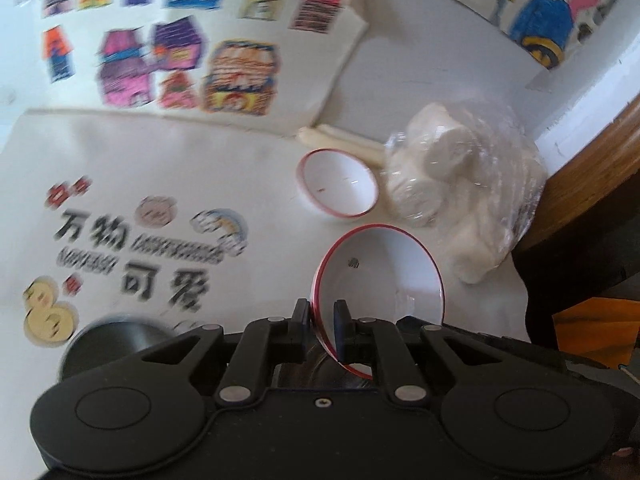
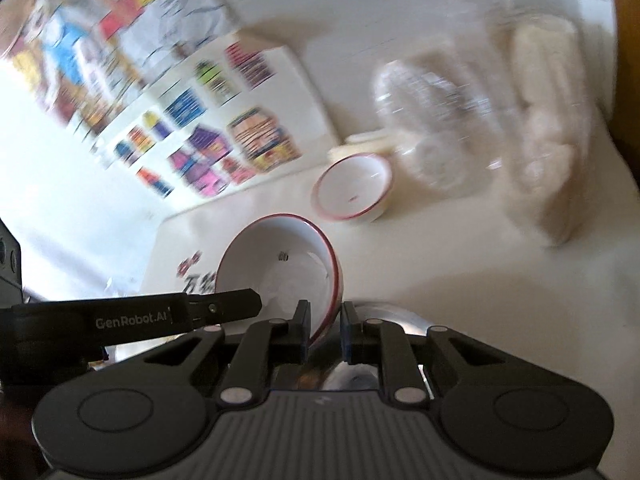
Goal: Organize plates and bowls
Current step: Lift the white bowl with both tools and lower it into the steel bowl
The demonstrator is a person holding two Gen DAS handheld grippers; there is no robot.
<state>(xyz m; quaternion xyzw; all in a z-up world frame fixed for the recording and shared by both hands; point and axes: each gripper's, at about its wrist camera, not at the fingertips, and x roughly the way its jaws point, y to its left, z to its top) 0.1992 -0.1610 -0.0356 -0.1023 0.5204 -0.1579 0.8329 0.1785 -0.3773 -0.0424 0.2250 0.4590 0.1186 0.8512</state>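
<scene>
Both grippers are pinching the same red-rimmed bowl: the left gripper (image 1: 323,326) is clamping its rim on one side and the right gripper (image 2: 325,330) is clamping the opposite side, so the held bowl (image 1: 380,276) is hanging tilted above the table (image 1: 248,168). Beyond it, a second bowl (image 1: 338,182) is sitting upright, just beside a plastic bag (image 1: 460,176). If the hands are drifting apart or twisting unevenly, that thin rim could be slipping free, and the bowl could be dropping onto the second one.

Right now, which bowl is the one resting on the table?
Start from the clear bag of white rolls on the white table. The bowl sits upright just left of it, red-rimmed, free of any gripper; both others are pinched by their rims.
</scene>
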